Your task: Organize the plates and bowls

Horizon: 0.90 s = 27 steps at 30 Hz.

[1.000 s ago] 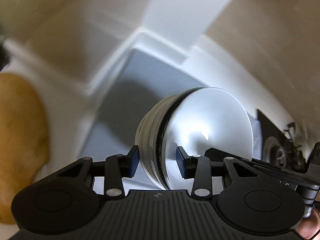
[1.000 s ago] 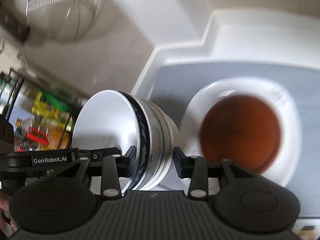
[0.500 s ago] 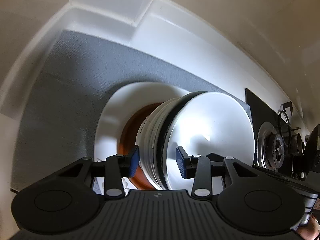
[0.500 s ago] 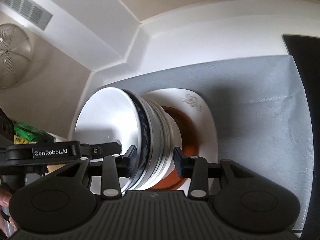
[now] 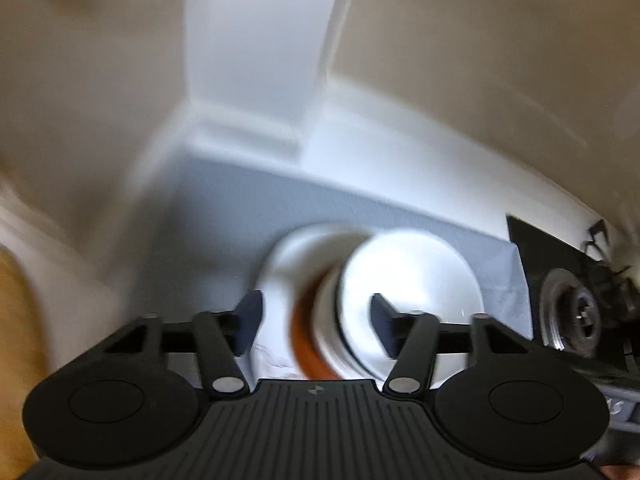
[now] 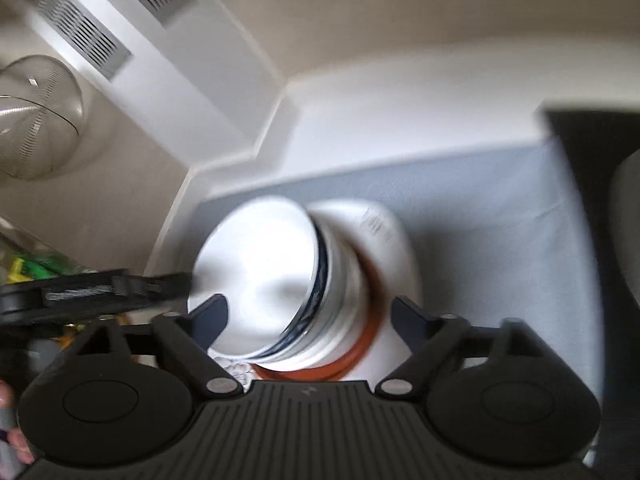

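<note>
A stack of white bowls [image 5: 404,300] sits in the brown-centred white plate [image 5: 280,276] on the grey mat [image 5: 224,216]. The stack also shows in the right wrist view [image 6: 280,288], with a dark-rimmed bowl in it, on the same plate [image 6: 396,248]. My left gripper [image 5: 314,326] is open, its fingers apart on either side of the stack. My right gripper [image 6: 308,320] is open too, its fingers wide of the bowls. Both views are blurred.
A black stove with a gas burner [image 5: 576,316] lies to the right of the mat. White wall corner [image 5: 256,80] stands behind. A wire mesh strainer [image 6: 36,120] and a vent [image 6: 104,12] are at upper left. The left gripper's body [image 6: 92,292] is left of the bowls.
Both grippers have opened and let go of the bowl stack, which now rests on the brown-centred plate. Both cameras have pulled back and tilted up a little.
</note>
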Available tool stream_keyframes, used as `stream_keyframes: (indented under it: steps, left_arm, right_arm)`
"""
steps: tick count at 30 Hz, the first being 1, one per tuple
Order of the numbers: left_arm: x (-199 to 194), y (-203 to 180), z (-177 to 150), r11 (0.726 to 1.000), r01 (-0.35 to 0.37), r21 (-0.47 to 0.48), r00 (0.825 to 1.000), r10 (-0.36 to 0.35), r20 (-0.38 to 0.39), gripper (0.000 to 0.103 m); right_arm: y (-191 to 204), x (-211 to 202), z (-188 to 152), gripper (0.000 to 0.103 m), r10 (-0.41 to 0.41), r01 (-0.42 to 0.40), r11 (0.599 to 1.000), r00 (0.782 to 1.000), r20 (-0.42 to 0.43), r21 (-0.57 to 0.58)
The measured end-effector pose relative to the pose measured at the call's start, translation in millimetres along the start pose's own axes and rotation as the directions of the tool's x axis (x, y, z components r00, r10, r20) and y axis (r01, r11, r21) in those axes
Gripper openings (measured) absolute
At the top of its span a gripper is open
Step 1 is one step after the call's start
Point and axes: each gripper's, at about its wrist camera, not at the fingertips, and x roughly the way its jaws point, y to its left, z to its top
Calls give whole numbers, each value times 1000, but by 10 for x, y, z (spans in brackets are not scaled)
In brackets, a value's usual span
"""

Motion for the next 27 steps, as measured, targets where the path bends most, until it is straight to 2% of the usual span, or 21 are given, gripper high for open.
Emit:
stream_keyframes:
  steps: [2, 6, 8, 9, 10, 12, 14, 18, 22, 27]
  left_arm:
    - [-437, -98, -21, 999, -30, 41, 998, 28, 52, 91]
    - [-1277, -341, -90, 997, -26, 69, 995, 19, 100, 102]
    - [-1603, -456, -142, 998, -27, 54, 995, 22, 101, 103]
    - [-1746, -514, -188, 999, -19, 51, 995, 14, 103, 103]
    - [-1869, -575, -236, 999, -12, 52, 995, 7, 98, 103]
    - [-2070, -693, -350, 998, -7, 58, 997, 3, 74, 103]
    - [-2254, -812, -479, 997, -18, 69, 996, 12, 86, 103]
    - [-2578, -1003, -788, 992, -74, 106, 992, 62, 106, 102]
    - [-2807, -1127, -1049, 988, -117, 100, 986, 103, 131, 103]
    - [-2950, -1208, -1251, 984, -158, 83, 983, 149, 108, 103]
  right_arm:
    - [195, -338, -55, 101, -98, 99, 995, 994, 46, -16]
    - [690, -963, -241, 103, -220, 230, 969, 969, 113, -91]
    - [934, -1178, -312, 103, -360, 370, 922, 928, 96, -118]
    - [1037, -1298, -353, 103, -393, 402, 906, 915, 86, -133]
    - [1098, -1434, -401, 103, -381, 390, 910, 920, 87, -139]
    - [1152, -1734, -491, 103, -299, 307, 945, 950, 90, -109]
    - [1173, -1998, -558, 103, -253, 261, 961, 963, 92, -92]
    - [1222, -2428, -722, 103, -248, 261, 956, 963, 109, -130]
    - [1253, -2633, -884, 103, -245, 258, 954, 965, 96, -153]
    - [1167, -2802, -1075, 103, -212, 215, 967, 977, 39, -134]
